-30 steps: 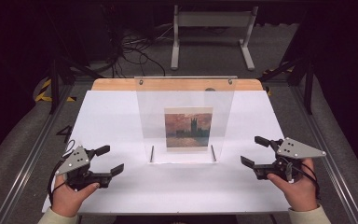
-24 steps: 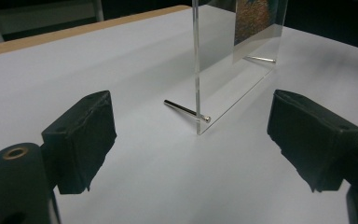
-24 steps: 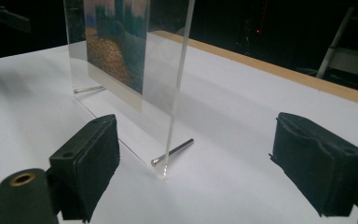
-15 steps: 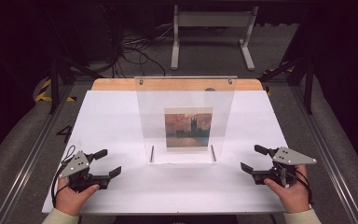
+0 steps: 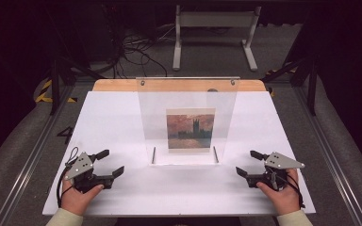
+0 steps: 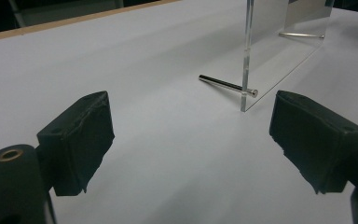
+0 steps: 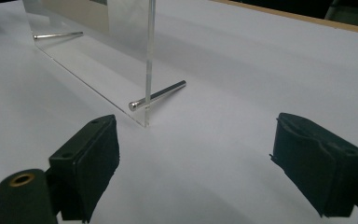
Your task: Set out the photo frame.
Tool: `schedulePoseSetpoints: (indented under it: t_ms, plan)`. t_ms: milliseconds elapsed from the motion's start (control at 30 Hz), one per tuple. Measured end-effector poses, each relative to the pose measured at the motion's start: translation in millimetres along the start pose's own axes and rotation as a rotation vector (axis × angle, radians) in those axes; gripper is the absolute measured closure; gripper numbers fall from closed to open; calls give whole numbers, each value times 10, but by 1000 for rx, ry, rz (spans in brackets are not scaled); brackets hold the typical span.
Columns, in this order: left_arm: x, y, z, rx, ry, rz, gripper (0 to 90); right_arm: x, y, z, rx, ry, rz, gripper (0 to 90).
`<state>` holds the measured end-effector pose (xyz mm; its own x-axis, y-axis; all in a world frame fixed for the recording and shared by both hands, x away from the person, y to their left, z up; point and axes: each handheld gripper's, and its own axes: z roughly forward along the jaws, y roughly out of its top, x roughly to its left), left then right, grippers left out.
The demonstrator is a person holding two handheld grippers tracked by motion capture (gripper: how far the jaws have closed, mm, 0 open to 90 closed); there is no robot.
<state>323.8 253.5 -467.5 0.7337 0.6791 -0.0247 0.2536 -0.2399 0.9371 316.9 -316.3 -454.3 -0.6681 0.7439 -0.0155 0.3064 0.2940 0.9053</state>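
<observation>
— Are we drawing back? Both grippers are sitting nearer our edge than a second ago.

— Yes. The left gripper (image 5: 107,163) and right gripper (image 5: 250,163) are gaping, holding nothing, while the acrylic frame (image 5: 187,120) is standing mid-table between them, untouched.

No legible text, labels, brands or numbers. Picture (image 5: 190,130) in clear stand (image 5: 187,99) carries painted scene only, no caption readable.
</observation>
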Motion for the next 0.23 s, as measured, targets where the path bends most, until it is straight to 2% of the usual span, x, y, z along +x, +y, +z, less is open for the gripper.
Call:
schedulePoseSetpoints:
  t_ms: [100, 167, 233]
  plan:
    - [-9, 6, 2, 14, 3, 1, 141, -8, -3, -10, -11, -2, 10, 139]
    - [-26, 25, -3, 35, -4, -17, 141, -6, -2, -14, -11, -1, 14, 138]
    - [-32, 39, -7, 34, -4, -12, 141, -6, 2, -19, -12, -3, 13, 138]
